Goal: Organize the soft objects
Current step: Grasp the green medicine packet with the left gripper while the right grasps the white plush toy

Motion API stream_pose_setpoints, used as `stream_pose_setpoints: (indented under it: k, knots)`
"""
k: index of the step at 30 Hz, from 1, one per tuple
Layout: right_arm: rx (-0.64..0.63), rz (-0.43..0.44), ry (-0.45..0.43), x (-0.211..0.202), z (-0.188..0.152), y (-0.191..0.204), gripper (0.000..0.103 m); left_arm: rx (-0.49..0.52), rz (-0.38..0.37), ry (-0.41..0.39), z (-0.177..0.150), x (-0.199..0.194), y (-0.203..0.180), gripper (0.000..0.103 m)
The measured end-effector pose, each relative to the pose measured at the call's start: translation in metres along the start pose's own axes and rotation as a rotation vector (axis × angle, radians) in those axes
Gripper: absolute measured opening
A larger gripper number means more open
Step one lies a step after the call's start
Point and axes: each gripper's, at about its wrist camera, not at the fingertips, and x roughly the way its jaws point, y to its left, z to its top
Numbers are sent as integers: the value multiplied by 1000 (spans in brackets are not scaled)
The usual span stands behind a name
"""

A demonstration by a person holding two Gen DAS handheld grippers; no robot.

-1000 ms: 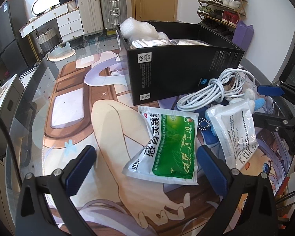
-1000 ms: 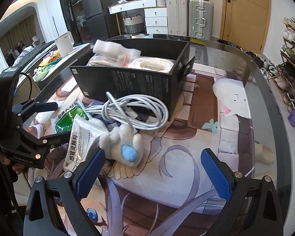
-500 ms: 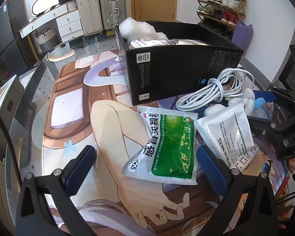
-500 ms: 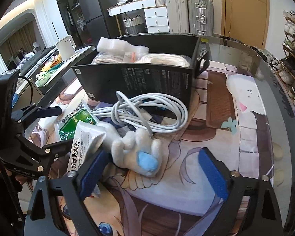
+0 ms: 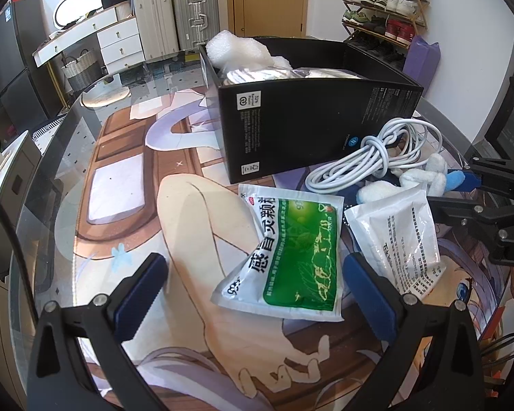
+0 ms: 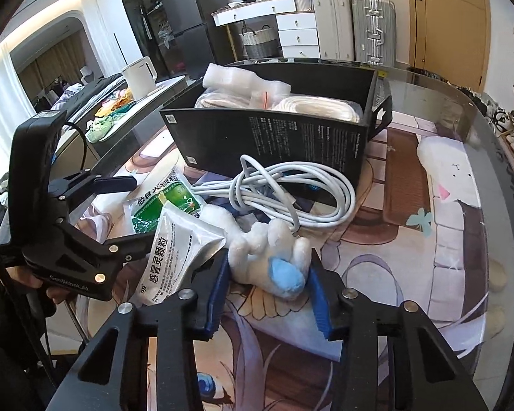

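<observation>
A white plush toy [image 6: 270, 257] with blue parts lies on the table mat, partly under a coiled white cable [image 6: 291, 188]. My right gripper [image 6: 269, 294] has closed in around the toy, its blue pads at both sides of it. The toy also shows in the left wrist view [image 5: 421, 179]. My left gripper [image 5: 253, 294] is open and empty above a green medicine pouch [image 5: 291, 257]. A white pouch [image 5: 401, 236] lies beside it. A black box [image 5: 308, 120] behind holds foam and bagged soft items.
The table [image 5: 102, 188] is round glass over a printed anime mat. The cable [image 5: 377, 157] lies against the box's front. Suitcases, a white dresser and a shoe rack stand beyond the table. A white kettle [image 6: 138, 75] sits on a side counter.
My right gripper has moved forward to the plush toy and narrowed its jaws around it. The left gripper has stayed nearly still and open.
</observation>
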Motion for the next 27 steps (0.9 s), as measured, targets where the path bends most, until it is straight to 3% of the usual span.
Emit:
stream_pose_setpoints:
  k: [27]
  knots:
    - [-28, 6, -173, -61, 9, -4, 37, 0, 1, 0, 0, 0, 0, 103]
